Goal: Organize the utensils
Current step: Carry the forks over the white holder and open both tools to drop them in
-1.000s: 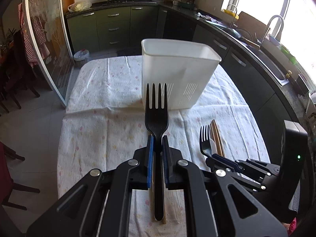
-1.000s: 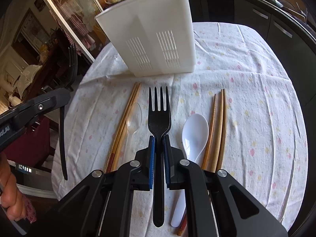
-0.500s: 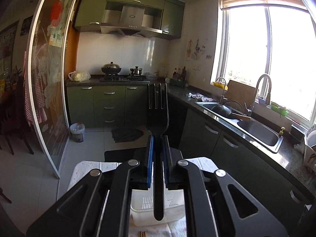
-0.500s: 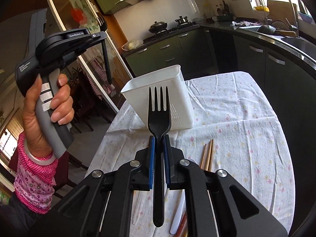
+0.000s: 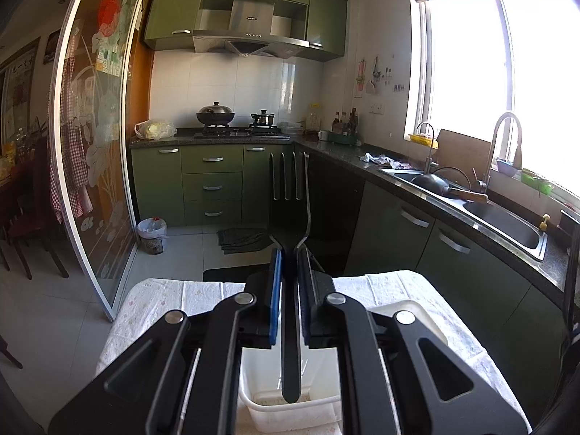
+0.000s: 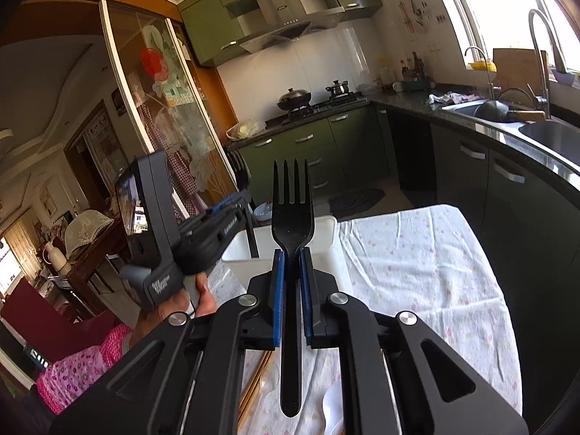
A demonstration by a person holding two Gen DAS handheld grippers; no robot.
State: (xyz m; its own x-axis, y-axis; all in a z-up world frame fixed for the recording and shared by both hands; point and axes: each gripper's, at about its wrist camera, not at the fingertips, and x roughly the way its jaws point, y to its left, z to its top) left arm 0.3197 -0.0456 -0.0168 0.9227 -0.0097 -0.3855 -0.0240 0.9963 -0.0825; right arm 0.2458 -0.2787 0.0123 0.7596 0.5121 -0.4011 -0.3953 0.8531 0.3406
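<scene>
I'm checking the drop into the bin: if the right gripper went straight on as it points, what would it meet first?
Probably the white bin, just beyond the right gripper and its fork; depth is unclear.

Left wrist view: sits just behind the left gripper, close over the white bin, facing the stove wall across the kitchen.
Right wrist view: sits behind the right gripper, raised above the table, facing left of the stove.
Shared: bin, table, cabinets, sink, left gripper.
</scene>
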